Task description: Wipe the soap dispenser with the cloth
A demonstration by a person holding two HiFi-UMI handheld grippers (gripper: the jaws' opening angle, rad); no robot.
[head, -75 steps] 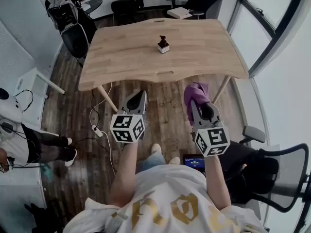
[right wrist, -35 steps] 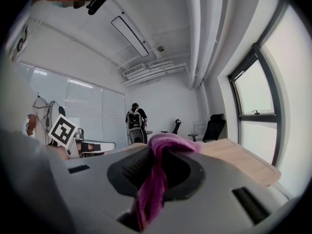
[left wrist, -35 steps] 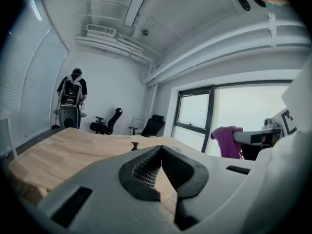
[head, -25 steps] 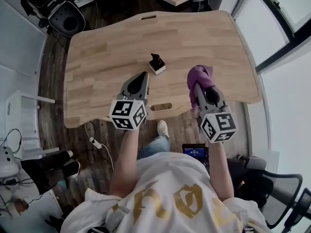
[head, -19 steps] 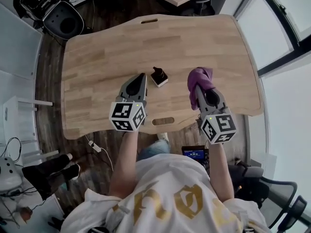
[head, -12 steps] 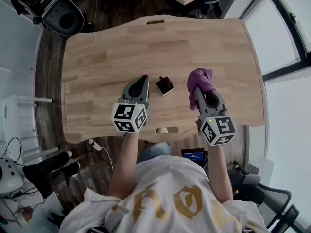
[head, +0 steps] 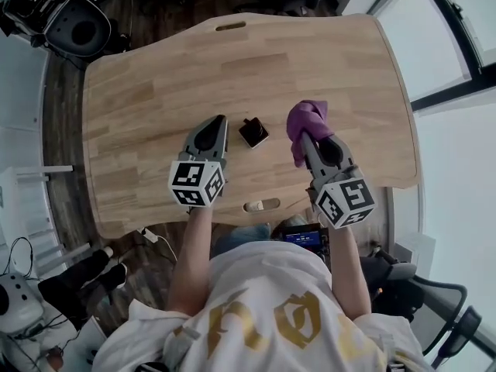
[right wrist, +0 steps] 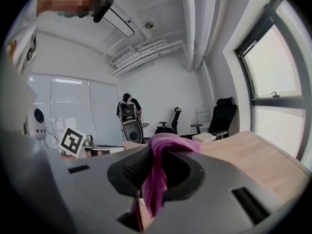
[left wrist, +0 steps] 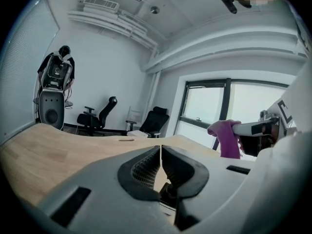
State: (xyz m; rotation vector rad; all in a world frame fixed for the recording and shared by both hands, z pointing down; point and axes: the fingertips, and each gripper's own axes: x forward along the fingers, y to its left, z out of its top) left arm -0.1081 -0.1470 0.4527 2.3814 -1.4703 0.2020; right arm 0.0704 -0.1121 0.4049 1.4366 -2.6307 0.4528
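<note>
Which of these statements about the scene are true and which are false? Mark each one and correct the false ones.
1. The right gripper is shut on the purple cloth. True.
2. The left gripper has its jaws wide apart. False: the jaws are together, with nothing between them.
3. In the head view, the dispenser stands on the table between the two grippers. True.
4. The cloth is pressed against the dispenser. False: the two are apart, with bare table showing between them.
</note>
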